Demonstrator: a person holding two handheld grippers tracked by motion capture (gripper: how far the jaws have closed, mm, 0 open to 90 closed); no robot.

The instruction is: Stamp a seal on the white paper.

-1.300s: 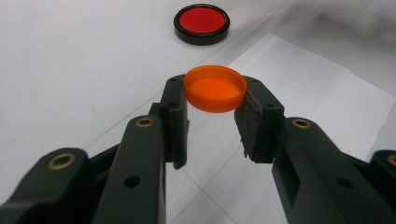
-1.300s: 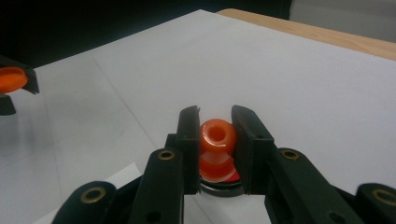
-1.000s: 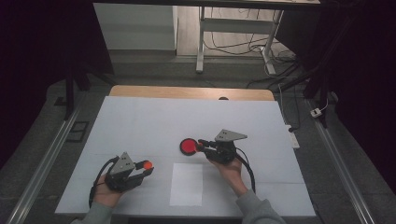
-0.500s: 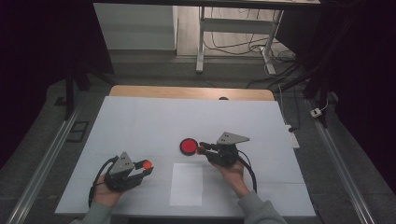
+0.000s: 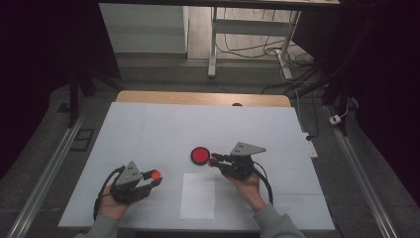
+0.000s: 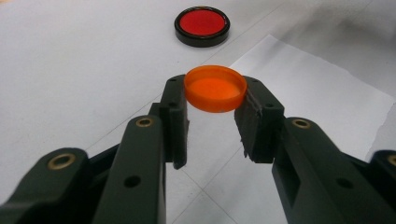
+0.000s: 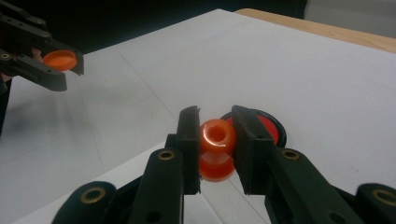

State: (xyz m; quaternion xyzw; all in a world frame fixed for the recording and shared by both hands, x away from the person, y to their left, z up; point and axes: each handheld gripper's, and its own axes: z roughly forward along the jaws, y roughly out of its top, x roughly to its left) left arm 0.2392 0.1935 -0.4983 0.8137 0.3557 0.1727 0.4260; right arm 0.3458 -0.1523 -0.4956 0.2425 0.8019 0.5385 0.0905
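The left gripper point(image 6: 215, 109) is pinching a shallow, translucent orange cap point(image 6: 215, 88) above the white table point(image 5: 148, 129). The right gripper point(image 7: 215, 140) is clamping a glossy orange spool point(image 7: 216, 148) just beside a round black-rimmed red disc point(image 5: 200, 155).

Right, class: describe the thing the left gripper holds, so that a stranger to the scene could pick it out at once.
Start at the white table and find the left gripper near its front edge, left of the sheet of paper. Between its jaws sits a small orange cap, shallow, round, open side up. Unlike the red disc with a black rim, it is plain orange and off the table.
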